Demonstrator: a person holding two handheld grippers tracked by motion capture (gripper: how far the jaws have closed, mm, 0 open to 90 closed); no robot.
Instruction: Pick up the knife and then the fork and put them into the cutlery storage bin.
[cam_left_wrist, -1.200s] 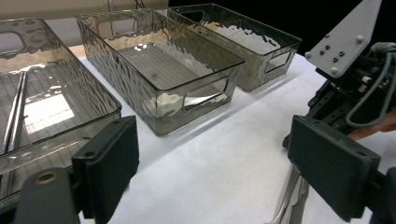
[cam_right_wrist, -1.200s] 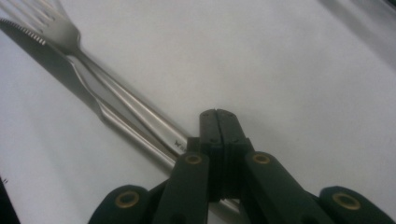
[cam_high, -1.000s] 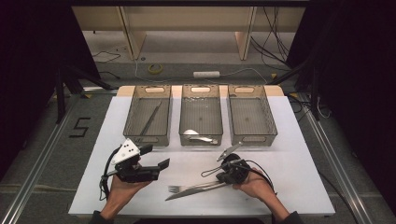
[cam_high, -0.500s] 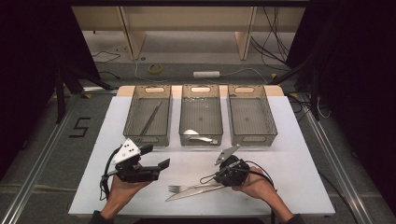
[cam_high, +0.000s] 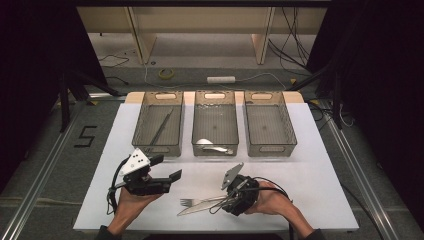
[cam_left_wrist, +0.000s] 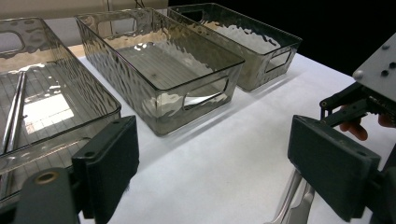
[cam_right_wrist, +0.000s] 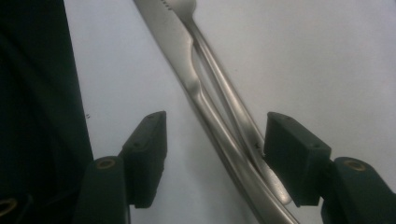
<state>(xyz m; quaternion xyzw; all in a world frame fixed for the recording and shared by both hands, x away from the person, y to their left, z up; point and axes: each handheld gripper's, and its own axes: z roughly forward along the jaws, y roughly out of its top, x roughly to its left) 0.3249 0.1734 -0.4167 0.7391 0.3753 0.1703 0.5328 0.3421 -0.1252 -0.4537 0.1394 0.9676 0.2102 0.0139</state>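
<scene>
A steel knife (cam_high: 192, 209) and fork (cam_high: 192, 202) lie side by side on the white table (cam_high: 300, 185) near its front edge. My right gripper (cam_high: 223, 202) points left at their handles. Its jaws have just been opening and now stand apart. In the right gripper view the knife (cam_right_wrist: 184, 70) and fork (cam_right_wrist: 229, 102) run between the right gripper (cam_right_wrist: 215, 128) pads, which do not press on them. My left gripper (cam_high: 167, 168) is held open to the left with nothing between its jaws, and in its own view the left gripper (cam_left_wrist: 210, 154) faces the trays.
Three clear plastic trays stand in a row at the back: the left tray (cam_high: 145, 112) holds a long thin metal utensil (cam_high: 160, 127), the middle tray (cam_high: 196, 125) a spoon (cam_high: 212, 147), and the right tray (cam_high: 287, 125) nothing I can see. The table edge lies close in front of both hands.
The right gripper's jaws have gone from shut to open around the cutlery handles, and that hand has shifted slightly toward the near edge. Knife and fork stay on the table. The left gripper has not moved.
</scene>
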